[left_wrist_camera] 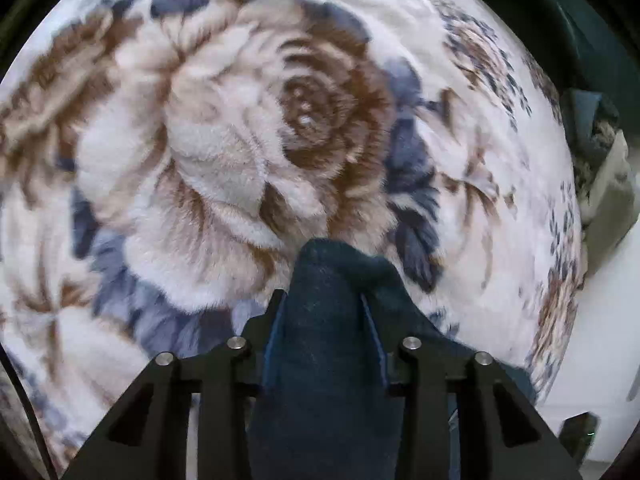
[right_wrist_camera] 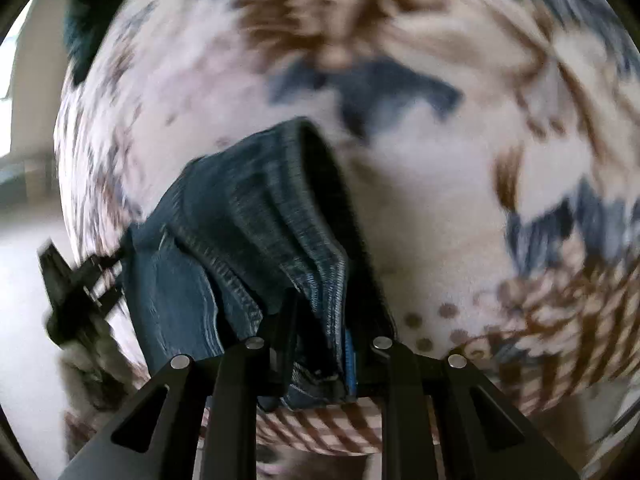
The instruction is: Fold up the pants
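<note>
Both the left gripper (left_wrist_camera: 324,320) and right gripper (right_wrist_camera: 320,320) clamp bunched dark blue denim pants (right_wrist_camera: 248,232), lifted above the plush floral blanket (left_wrist_camera: 200,140), likely for spreading them flat.

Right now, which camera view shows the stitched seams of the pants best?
The right wrist view. There the pants hang with seams and denim weave plainly visible, pinched in the right hand-held gripper. The left wrist view shows only a dark bunched fold of them in the left hand-held gripper.

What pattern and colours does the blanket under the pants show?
Large brown-and-cream roses with grey-blue leaves on the blanket, sharpest in the left wrist view.
</note>
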Tool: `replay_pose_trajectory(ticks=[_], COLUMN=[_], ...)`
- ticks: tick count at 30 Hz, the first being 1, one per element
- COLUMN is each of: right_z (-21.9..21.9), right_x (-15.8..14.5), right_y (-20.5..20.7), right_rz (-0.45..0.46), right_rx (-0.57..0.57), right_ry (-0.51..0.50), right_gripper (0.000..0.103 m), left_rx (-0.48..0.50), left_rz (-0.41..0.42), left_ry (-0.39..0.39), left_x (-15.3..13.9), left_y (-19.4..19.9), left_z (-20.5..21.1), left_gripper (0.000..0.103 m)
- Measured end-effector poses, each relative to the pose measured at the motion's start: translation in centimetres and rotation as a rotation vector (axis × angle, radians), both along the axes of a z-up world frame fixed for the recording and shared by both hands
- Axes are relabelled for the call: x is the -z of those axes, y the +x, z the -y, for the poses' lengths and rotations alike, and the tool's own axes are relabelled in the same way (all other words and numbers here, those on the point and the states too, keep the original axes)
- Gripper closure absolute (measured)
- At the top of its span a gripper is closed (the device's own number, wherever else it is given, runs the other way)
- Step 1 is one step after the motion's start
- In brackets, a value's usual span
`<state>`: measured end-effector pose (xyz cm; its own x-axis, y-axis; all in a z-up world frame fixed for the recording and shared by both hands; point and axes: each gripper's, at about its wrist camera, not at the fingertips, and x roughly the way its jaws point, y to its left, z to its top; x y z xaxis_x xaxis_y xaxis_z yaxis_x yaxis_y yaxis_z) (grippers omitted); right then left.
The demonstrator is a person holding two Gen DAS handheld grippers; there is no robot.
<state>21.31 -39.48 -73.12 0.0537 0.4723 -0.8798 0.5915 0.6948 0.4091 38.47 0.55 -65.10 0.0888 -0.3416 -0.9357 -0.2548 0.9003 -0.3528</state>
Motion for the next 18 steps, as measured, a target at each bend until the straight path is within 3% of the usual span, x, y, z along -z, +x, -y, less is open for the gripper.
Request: replay_pose_trajectory(ticks=[4,5,6,8,9,12,15,18], right_z=[0.4,0.2,0.3,0.9,0.9,0.9,-0.1,-2.3], right_x=[1.1,0.9,0.7,-0.4,-0.7,-0.7,2.1,5.5], right_y=[0.1,0.3,0.1,-0.8,-1.0,-3.1,-4.7,-4.2], right_rz=[-0.027,-0.026,-0.025,0.025,0.045,0.047,0.035,0.075], right_rx=[0.010,-0.006,-0.004,0.046,0.055,0.085,0.178,0.225], right_ry=[0.001,0.007,0.031,0.109,0.122,0.160,0.308,0.455], right_gripper=[0.079,0.069,0.041,0.005,0.005,0.005,0.005,0.004], left_rx=[-0.102,-0.073,-0.041,0.015,0.035,0.091,0.108,0.065], left_rz=[-0.044,-0.040,-0.030,-0.016,-0.014,-0.032,-0.084,-0.102], left_ry=[-0.172,-0.170,-0.164,-0.157,-0.156,-0.177,-0.174,-0.228], left_x=[1.2,0.4,-0.6,-2.4,-3.1,-3.0,-0.9,0.7], left_y=[-0.1,-0.2,-0.5,-1.7,-2.6,-5.6,-7.5,-8.4], left_z=[-2.9,-2.9,-2.8,-2.6,-2.4,-1.7,-1.1,-1.1], left_gripper=[0.068,0.065,0.057,0.033,0.021,0.021,0.021,0.021])
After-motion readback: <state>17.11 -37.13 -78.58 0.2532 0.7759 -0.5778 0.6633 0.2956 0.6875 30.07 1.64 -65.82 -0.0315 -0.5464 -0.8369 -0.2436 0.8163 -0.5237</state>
